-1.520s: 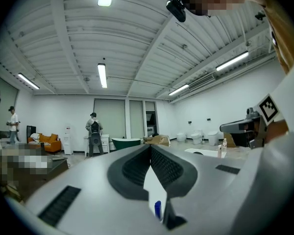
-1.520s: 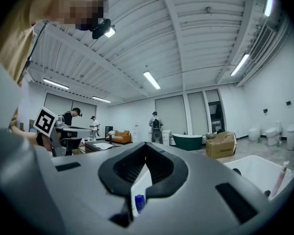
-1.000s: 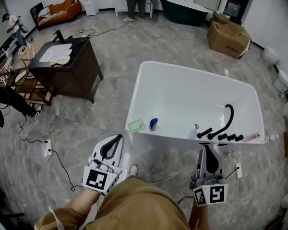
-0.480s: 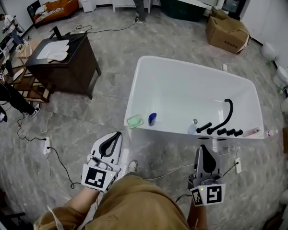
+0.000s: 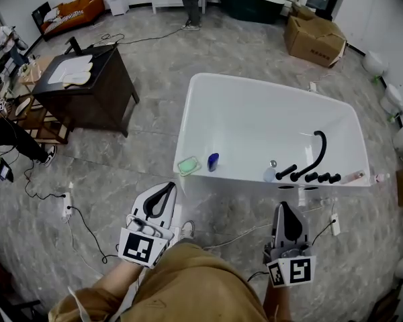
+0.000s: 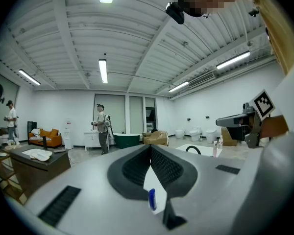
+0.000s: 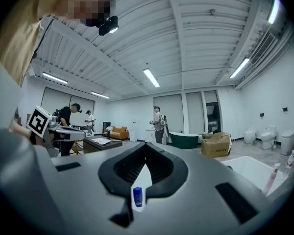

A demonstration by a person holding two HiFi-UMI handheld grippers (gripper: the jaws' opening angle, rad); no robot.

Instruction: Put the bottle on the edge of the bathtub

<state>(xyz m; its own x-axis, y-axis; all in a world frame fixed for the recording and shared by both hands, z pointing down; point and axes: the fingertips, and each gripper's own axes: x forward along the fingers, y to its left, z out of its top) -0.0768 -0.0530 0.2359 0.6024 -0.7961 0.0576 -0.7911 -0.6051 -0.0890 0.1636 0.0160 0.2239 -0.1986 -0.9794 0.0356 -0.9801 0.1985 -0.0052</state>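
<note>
- The bathtub (image 5: 195, 106) stands in the middle of the floor, with a cabinet (image 5: 97, 92) to its left.
- On the tub's near rim, towards the left corner, a bottle (image 5: 213, 161) stands just right of a soap dish (image 5: 189, 166).
- Further right along that rim sit the taps (image 5: 309, 174).
- A cardboard box (image 5: 314, 37) lies behind the tub, and a sofa (image 5: 67, 15) is far back on the left.
- The left gripper (image 5: 168, 187) and right gripper (image 5: 287, 207) hang in front of the tub, well apart.
</note>
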